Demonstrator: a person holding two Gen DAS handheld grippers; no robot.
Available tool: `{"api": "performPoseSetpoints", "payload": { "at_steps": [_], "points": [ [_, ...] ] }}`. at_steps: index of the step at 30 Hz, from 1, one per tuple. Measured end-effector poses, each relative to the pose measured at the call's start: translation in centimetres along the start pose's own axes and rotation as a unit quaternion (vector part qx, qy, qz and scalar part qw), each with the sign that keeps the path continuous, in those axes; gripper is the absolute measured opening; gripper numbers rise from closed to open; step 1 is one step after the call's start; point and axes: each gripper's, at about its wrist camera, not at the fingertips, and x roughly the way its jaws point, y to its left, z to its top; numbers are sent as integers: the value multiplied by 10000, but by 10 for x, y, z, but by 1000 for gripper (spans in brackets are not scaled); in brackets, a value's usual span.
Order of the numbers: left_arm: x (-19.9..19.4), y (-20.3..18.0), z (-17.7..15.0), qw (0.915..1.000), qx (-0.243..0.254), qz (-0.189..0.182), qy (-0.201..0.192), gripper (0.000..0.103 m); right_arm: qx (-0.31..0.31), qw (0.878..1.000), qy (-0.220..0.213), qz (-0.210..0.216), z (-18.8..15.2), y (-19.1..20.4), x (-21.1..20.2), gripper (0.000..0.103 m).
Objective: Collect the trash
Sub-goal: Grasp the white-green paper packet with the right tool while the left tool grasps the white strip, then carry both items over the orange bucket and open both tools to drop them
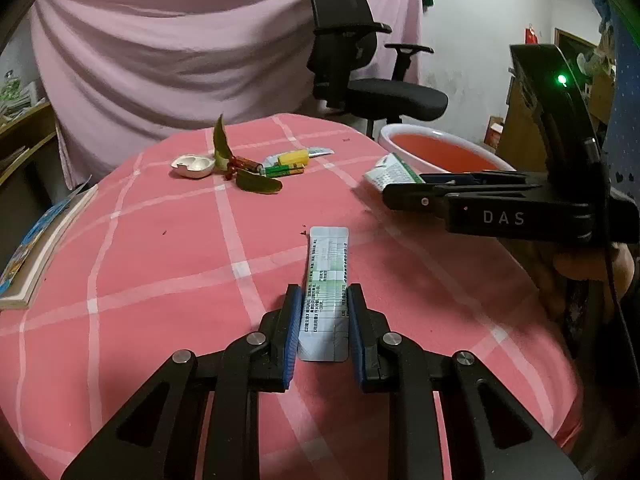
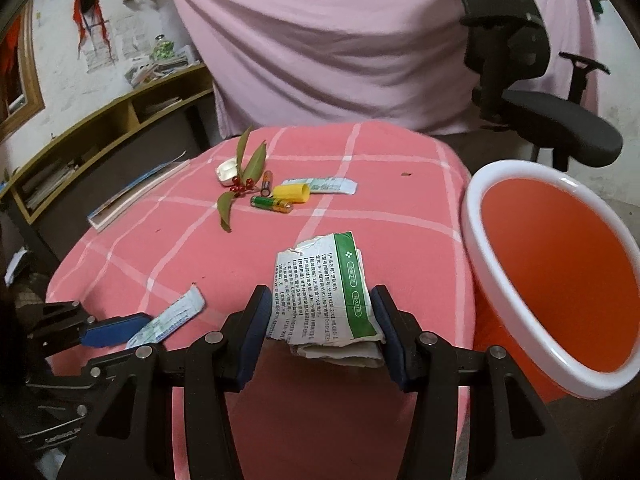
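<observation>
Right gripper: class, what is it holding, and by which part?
The right gripper holds the torn paper packet, pinched across its two long side edges near the lower end.

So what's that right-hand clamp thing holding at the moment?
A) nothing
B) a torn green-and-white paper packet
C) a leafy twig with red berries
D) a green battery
B: the right gripper has its blue pads pressed on both sides of the torn green-and-white paper packet, beside the orange bin.

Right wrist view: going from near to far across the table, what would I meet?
Torn green-and-white packet in the right claw → green battery → yellow cap → white eggshell.
</observation>
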Motion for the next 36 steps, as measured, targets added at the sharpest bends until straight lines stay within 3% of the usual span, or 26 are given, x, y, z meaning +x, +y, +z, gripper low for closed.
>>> {"api": "performPoseSetpoints", "payload": {
  "at_steps": [9, 15, 20, 27, 36],
  "points": [
    [-22, 4, -2, 9951, -368, 288, -869, 19, -388, 9962, -702, -343, -3, 14, -21, 49],
    [-39, 2, 12, 9841, -527, 585, -1592, 19, -667, 9877, -1348, -439, -2, 25, -40, 49],
    [-44, -4, 33, 9729, -476, 786, -2122, 19, -380, 9757, -2087, -544, 2, 13, -64, 49],
    [-28, -24, 62, 9702, -39, 694, -2320, 19, 100, 9562, -2809, -820, 4, -25, -93, 49],
    [2, -63, 102, 9688, 264, 357, -2440, 19, 1068, 9273, -3362, -1254, -1, -76, -118, 49]
  ]
}}
